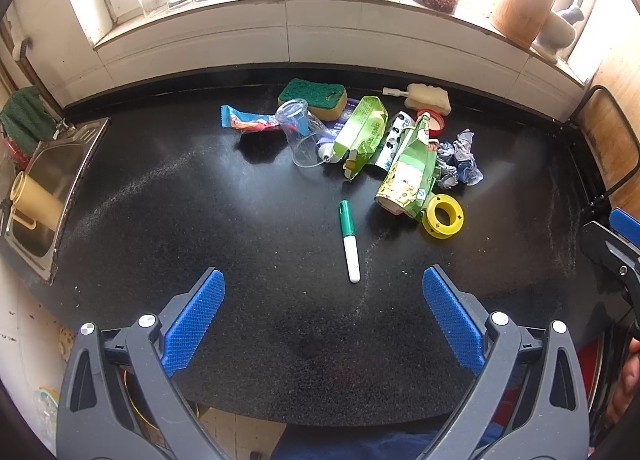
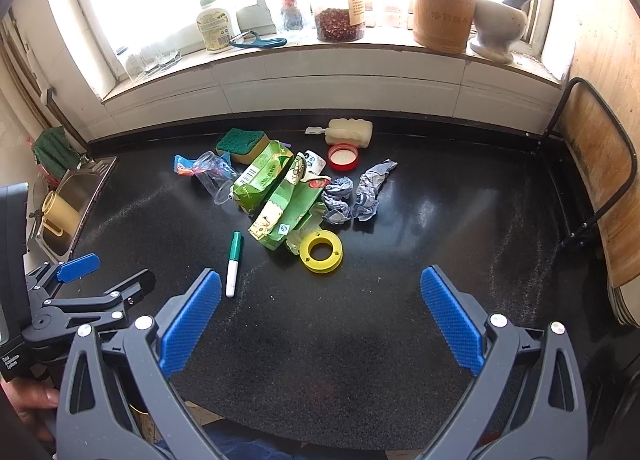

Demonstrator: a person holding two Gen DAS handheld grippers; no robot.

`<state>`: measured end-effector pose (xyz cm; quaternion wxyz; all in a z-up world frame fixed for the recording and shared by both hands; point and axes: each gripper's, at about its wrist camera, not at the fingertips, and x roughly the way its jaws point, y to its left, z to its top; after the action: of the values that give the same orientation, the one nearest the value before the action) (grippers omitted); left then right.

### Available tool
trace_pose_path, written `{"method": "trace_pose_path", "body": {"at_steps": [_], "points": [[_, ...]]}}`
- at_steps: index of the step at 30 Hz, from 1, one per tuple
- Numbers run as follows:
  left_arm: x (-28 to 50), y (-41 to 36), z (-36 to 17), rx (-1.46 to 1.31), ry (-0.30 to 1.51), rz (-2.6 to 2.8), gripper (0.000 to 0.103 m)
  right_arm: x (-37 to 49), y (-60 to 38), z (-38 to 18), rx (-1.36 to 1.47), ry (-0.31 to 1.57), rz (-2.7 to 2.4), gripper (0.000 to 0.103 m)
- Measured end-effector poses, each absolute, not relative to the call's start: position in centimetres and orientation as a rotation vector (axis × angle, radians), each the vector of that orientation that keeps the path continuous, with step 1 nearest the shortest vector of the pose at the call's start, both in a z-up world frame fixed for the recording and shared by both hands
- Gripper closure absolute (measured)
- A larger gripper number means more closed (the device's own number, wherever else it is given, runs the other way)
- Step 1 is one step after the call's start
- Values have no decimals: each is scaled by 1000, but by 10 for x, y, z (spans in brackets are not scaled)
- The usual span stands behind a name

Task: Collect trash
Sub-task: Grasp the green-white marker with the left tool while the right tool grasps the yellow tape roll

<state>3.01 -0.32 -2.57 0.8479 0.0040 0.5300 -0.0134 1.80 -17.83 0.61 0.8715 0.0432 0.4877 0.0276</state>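
both grippers hang over the near edge of the black worktop (image 1: 200, 199) and hold nothing. the left gripper (image 1: 324, 296) has its blue fingers spread wide. the right gripper (image 2: 320, 296) is spread wide too.

the trash sits in a heap near the back of the worktop, well apart from both grippers. there is a clear plastic cup (image 1: 300, 131) lying on its side, a blue and red wrapper (image 1: 248, 121) beside it, two crushed green cartons (image 1: 362, 131) (image 1: 408, 175) and some crumpled paper (image 1: 460, 159). a yellow ring (image 1: 443, 216) touches the near carton. a green and white pen (image 1: 349, 240) lies alone, closest to the grippers.

some things here may not be trash. the green sponge (image 1: 314, 96), the pale sponge brush (image 1: 426, 96) and the pen look like things to keep. they lie so close to the trash that a gripper could grab one by mistake.

the cup is thin and round, so it could roll away or get squashed if it is pinched hard. the cartons lie on top of each other, so pulling one could drag the others and push small bits around. the sink (image 1: 52, 195) is at the left, and light things pushed that way could fall in. no bin shows in either view, so i cannot tell where the trash should go.
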Motion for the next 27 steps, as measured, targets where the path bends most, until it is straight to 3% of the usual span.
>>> {"method": "trace_pose_path", "body": {"at_steps": [10, 18, 22, 23, 27], "points": [[62, -12, -109, 52, 1121, -80, 7, 52, -165, -81, -45, 1021, 183, 7], [88, -18, -173, 87, 1139, -86, 7, 98, -163, -162, -119, 1116, 229, 19], [93, -16, -181, 76, 1119, -86, 16, 110, -165, -177, -125, 1135, 250, 23], [92, -16, -180, 78, 1108, -84, 18, 112, -164, -180, -139, 1135, 256, 28], [91, -20, -176, 87, 1081, -89, 43, 113, -161, -183, -165, 1124, 270, 50]]}}
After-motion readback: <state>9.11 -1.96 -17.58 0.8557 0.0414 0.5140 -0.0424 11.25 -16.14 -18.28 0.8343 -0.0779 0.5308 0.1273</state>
